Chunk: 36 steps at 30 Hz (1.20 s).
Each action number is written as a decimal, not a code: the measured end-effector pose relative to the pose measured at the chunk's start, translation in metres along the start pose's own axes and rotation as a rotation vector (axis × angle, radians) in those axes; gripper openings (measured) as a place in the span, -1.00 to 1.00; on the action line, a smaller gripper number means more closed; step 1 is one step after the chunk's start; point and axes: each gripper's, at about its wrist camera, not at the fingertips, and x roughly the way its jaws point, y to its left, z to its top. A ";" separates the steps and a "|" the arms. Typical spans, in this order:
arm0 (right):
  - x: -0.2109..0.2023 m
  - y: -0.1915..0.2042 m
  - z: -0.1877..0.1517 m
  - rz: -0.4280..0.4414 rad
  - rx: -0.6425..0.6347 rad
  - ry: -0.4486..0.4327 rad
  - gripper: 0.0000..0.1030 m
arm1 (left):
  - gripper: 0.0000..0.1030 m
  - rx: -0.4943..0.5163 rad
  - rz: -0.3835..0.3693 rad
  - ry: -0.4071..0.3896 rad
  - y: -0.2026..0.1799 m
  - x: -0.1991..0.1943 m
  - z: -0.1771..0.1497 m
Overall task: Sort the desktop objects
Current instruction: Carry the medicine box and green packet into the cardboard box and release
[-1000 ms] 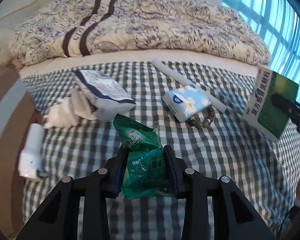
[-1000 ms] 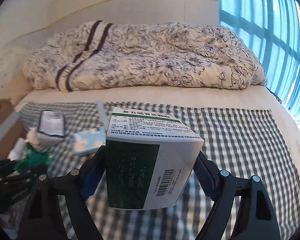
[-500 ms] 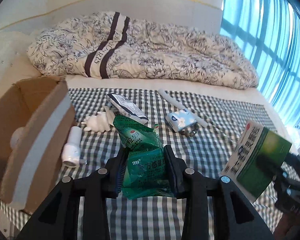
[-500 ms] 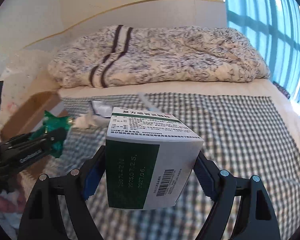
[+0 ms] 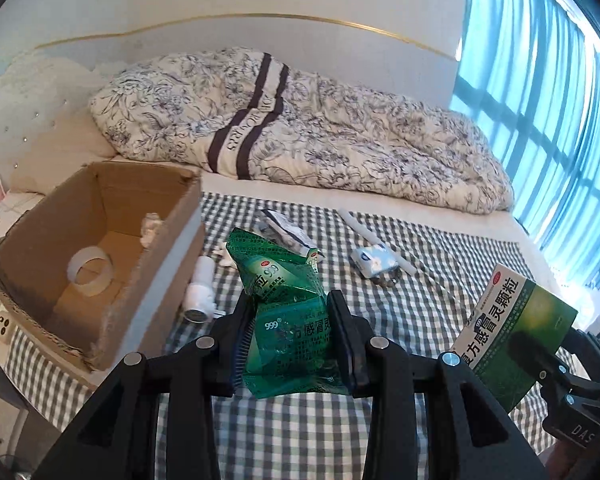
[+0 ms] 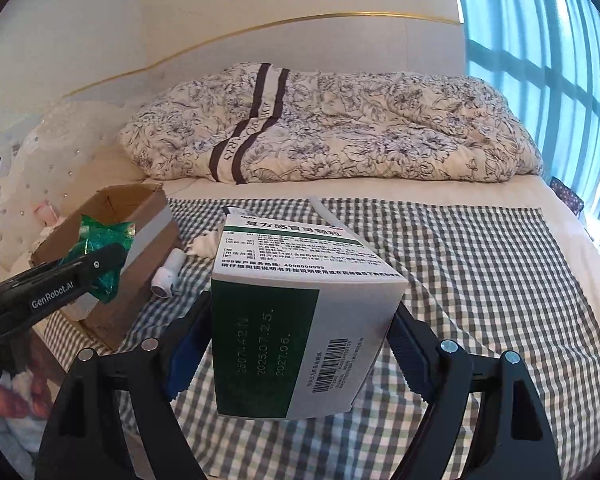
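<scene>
Brown corrugated cardboard formed the open box (image 5: 100, 256) at nine o'clock in the left wrist view; inside it lay a clear tape roll (image 5: 90, 271) and a small white lump too blurred to name. A white cylindrical bottle (image 5: 201, 289) lay on the checked cloth (image 5: 428, 304) just beside the box. At centre, the left gripper (image 5: 292, 344) pinched a crumpled green sachet pack (image 5: 288, 312) marked "999", its lower edge hidden between the jaws. Behind it, toward twelve o'clock, a grey-white pouch (image 5: 284, 232) was half covered. Toward one o'clock sat a blue-white tissue packet (image 5: 374, 260) and beads too small to make out. At four o'clock the right gripper (image 6: 300, 344) clamped a green-and-white medicine box (image 6: 296, 320), held clear of the cloth, printed "2025.07.25." and "2027.06." with a barcode. The left gripper's arm read "GenRobot.AI".
</scene>
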 end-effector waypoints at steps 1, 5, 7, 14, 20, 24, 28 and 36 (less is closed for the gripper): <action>0.002 0.003 0.001 0.003 -0.002 0.005 0.59 | -0.28 -0.008 0.005 0.002 0.004 0.000 0.001; 0.012 0.021 0.008 0.013 -0.023 0.025 0.59 | -0.28 -0.038 0.020 0.007 0.024 0.001 0.008; 0.017 0.033 0.013 0.027 -0.031 0.034 0.59 | -0.28 -0.051 0.035 0.005 0.036 0.002 0.013; 0.034 0.094 0.048 0.102 -0.089 0.024 0.59 | -0.28 -0.082 0.080 -0.027 0.080 -0.008 0.043; 0.054 0.165 0.072 0.181 -0.143 0.005 0.59 | -0.28 -0.096 0.138 -0.055 0.124 -0.015 0.060; 0.073 0.200 0.077 0.200 -0.141 0.031 0.59 | -0.28 -0.145 0.163 -0.035 0.155 -0.007 0.056; 0.097 0.229 0.079 0.217 -0.146 0.068 0.59 | -0.28 -0.183 0.174 0.007 0.180 0.013 0.045; 0.126 0.262 0.095 0.243 -0.124 0.031 0.67 | 0.48 -0.230 0.163 0.051 0.205 0.036 0.026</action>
